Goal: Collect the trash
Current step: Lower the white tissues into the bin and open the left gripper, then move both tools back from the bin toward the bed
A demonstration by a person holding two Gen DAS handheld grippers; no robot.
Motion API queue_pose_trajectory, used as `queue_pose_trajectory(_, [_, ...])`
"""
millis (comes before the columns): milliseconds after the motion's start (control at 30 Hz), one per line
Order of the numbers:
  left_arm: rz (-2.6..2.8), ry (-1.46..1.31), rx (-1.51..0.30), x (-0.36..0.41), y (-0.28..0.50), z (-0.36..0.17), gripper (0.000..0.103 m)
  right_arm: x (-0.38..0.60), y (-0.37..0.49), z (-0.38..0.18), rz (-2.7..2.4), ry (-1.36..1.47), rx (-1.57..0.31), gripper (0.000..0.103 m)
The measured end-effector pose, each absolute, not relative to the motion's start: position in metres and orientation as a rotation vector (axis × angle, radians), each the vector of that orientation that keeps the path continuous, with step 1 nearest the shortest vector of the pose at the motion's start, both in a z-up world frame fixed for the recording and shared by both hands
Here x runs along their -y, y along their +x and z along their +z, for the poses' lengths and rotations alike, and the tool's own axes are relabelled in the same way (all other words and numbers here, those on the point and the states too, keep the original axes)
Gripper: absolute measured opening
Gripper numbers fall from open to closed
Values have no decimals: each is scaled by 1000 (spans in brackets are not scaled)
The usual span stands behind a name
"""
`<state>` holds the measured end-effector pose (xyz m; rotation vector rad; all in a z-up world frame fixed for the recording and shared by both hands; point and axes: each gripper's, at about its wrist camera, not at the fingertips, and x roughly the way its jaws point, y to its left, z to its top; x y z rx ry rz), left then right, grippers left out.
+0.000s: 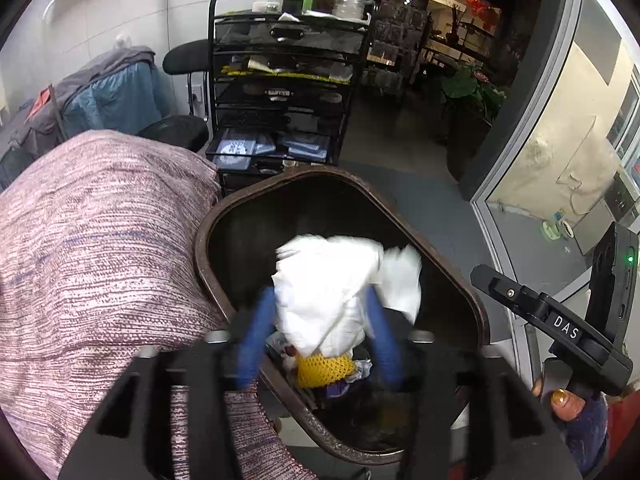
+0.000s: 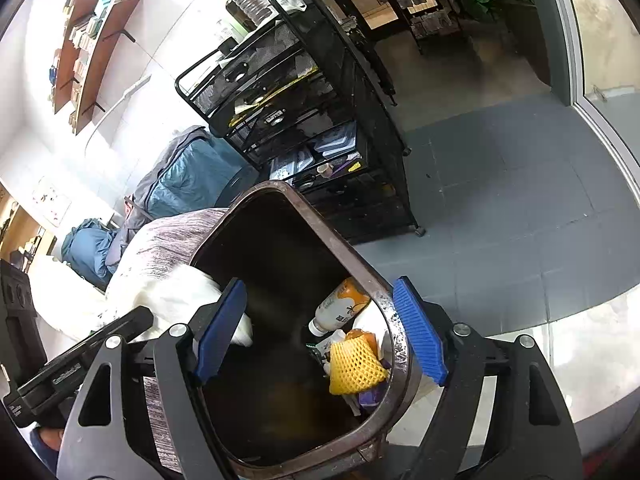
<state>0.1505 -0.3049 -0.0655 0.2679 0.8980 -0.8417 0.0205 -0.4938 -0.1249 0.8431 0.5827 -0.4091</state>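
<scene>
The left tongs (image 1: 320, 336) grip crumpled white paper (image 1: 328, 292) over the rounded brown bin (image 1: 224, 216), while only the right view shows the right tongs (image 2: 320, 328) open, its rim (image 2: 396, 344) between them, above a yellow foam net (image 2: 354, 364) and a bottle (image 2: 340, 304).

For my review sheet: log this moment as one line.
left gripper: shut on white tissue wad, over brown trash bin | right gripper: open, straddling bin rim | inside: yellow foam net, drink bottle

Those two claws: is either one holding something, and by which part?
The left claw pinches white crumpled paper by its lower end, over the bin. The right claw is open, straddling the bin's rim.
</scene>
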Motion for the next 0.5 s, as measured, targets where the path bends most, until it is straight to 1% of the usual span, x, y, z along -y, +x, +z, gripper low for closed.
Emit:
queue_pose_trajectory(33, [-843,272,-887,304,149,-64,66,494,20,-125,-412,841,-582,77])
queue_pose_trajectory(133, [-838,289,-851,302,142,-58,78,494,20,-124,-421,833,-580,79])
queue_pose_trajectory(167, [-838,295,-828,301,139,-54,80,494,20,-123,-424,826,-580,79])
queue_pose_trajectory(233, [-843,305,-782,300,131,-47,89,492,22,-122,-425,808,-584,80])
queue_pose_trajectory(333, [-854,301,-725,295,123,-35,95,490,23,-120,-421,802,-582,80])
queue_pose_trajectory(500, [-864,269,-701,287,120,-24,97,486,25,-115,-418,786,-571,81])
